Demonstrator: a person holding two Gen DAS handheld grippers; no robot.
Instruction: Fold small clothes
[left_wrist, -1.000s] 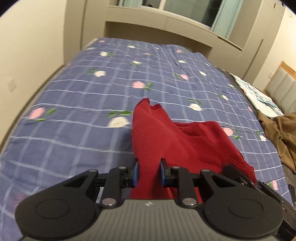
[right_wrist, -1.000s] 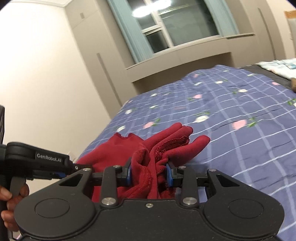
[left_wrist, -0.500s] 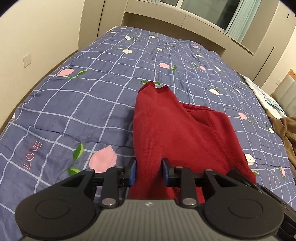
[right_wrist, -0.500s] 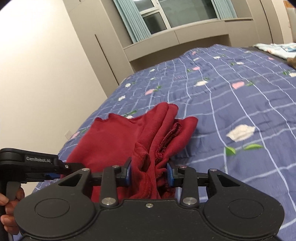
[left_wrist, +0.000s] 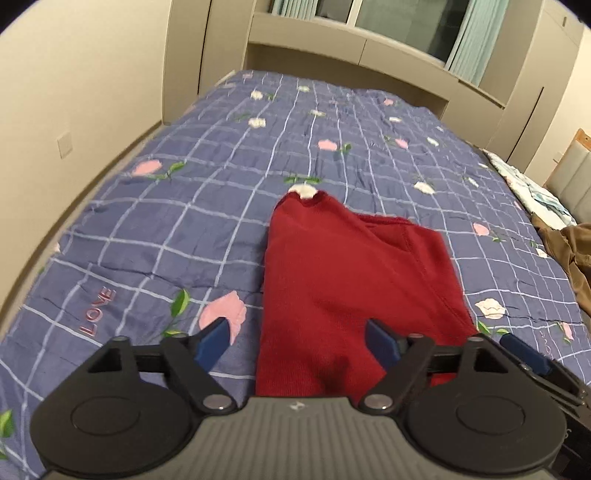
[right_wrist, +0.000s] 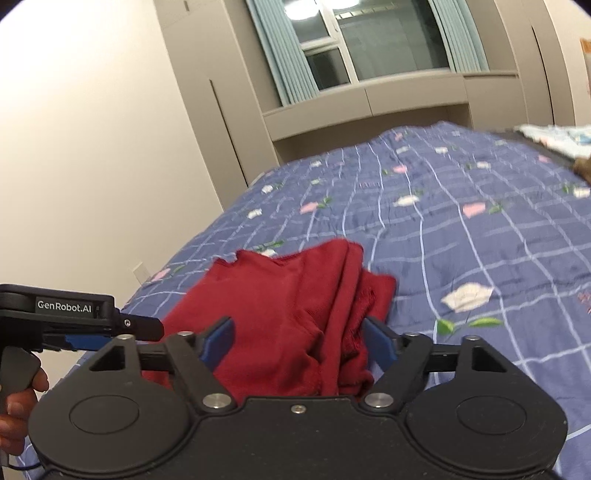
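The left gripper (left_wrist: 297, 343) is standing wide open now, and its blue pads (left_wrist: 212, 341) are not touching anything. Its jaws have just been opening, and the red knit top (left_wrist: 351, 280) is lying loose between them at the bottom middle of the frame. The right gripper (right_wrist: 297, 341) is open wide too. Its jaws have also just been opening, with the bunched side of the red top (right_wrist: 295, 314) lying free between them.

A moment ago both grippers were pinching the cloth. Now the top is resting in the lower middle of the blue flowered bedspread (left_wrist: 166, 221). That probably means this fold is laid down and the next fold can begin.

At the right edge, a brown garment (left_wrist: 574, 251) is waiting on the bed.
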